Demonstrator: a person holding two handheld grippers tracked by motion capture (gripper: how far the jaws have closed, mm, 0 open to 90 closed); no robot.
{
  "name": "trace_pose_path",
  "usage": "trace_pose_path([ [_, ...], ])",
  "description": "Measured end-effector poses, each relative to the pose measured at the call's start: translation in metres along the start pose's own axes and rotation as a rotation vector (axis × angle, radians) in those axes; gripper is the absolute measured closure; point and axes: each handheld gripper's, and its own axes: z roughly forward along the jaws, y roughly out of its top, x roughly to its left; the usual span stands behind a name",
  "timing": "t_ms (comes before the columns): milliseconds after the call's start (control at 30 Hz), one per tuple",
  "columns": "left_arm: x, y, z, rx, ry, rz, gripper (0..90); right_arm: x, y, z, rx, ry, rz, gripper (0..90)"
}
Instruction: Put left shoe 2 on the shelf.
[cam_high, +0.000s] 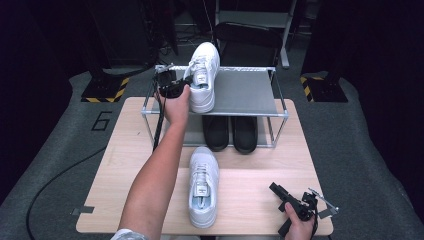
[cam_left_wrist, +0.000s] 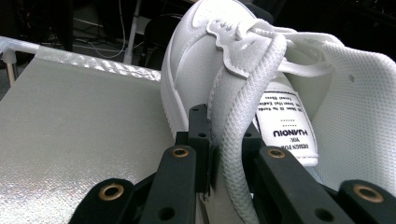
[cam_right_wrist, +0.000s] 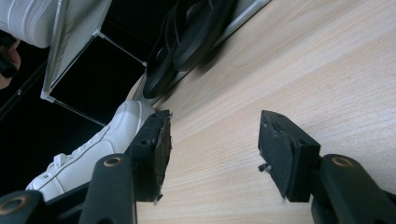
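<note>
A white sneaker (cam_high: 204, 80) rests on the top shelf of a metal shoe rack (cam_high: 250, 95), toe pointing away. My left gripper (cam_high: 181, 86) is at its left side, near the heel opening. In the left gripper view the left gripper (cam_left_wrist: 224, 135) is shut on the padded collar of this sneaker (cam_left_wrist: 201, 56), above the silvery shelf (cam_left_wrist: 70, 121). A second white sneaker (cam_high: 203, 187) lies on the wooden table (cam_high: 250, 175). My right gripper (cam_high: 281, 202) rests at the table's front right, open and holding nothing (cam_right_wrist: 212, 149), a little way from that sneaker (cam_right_wrist: 84, 158).
Two black shoes (cam_high: 231, 132) stand on the rack's lower level, also seen as black shoes (cam_right_wrist: 196, 37) in the right gripper view. The rack takes up the table's far half. Bare wood (cam_right_wrist: 303, 70) lies around the right gripper. A dark chair (cam_high: 247, 37) stands behind the rack.
</note>
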Motion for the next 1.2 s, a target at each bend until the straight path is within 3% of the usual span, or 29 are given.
trace_pose_path([
  [133,-0.001,-0.002,0.004,0.015,0.005,-0.022,81.6,0.001,0.000,0.002,0.003,0.007,0.000,44.0],
  [200,-0.001,-0.002,0.005,0.014,0.014,-0.007,81.5,0.000,-0.001,0.002,0.007,0.012,-0.004,44.0],
  [400,0.002,-0.004,0.011,0.032,0.005,-0.034,81.3,0.000,-0.002,0.002,0.016,0.002,0.002,44.0],
  [633,0.003,-0.003,0.016,0.047,0.020,-0.034,80.0,0.000,-0.002,0.003,0.028,-0.006,-0.001,44.0],
  [800,0.005,-0.003,0.022,0.082,0.021,-0.050,78.6,0.000,-0.003,0.003,0.024,-0.001,-0.001,44.0],
  [967,0.002,0.000,0.026,0.091,0.029,-0.014,77.4,0.000,-0.004,0.005,0.034,0.001,-0.004,44.0],
  [1200,0.003,0.000,0.026,0.092,0.008,-0.004,71.7,0.000,-0.003,0.005,0.023,0.006,-0.006,44.1],
])
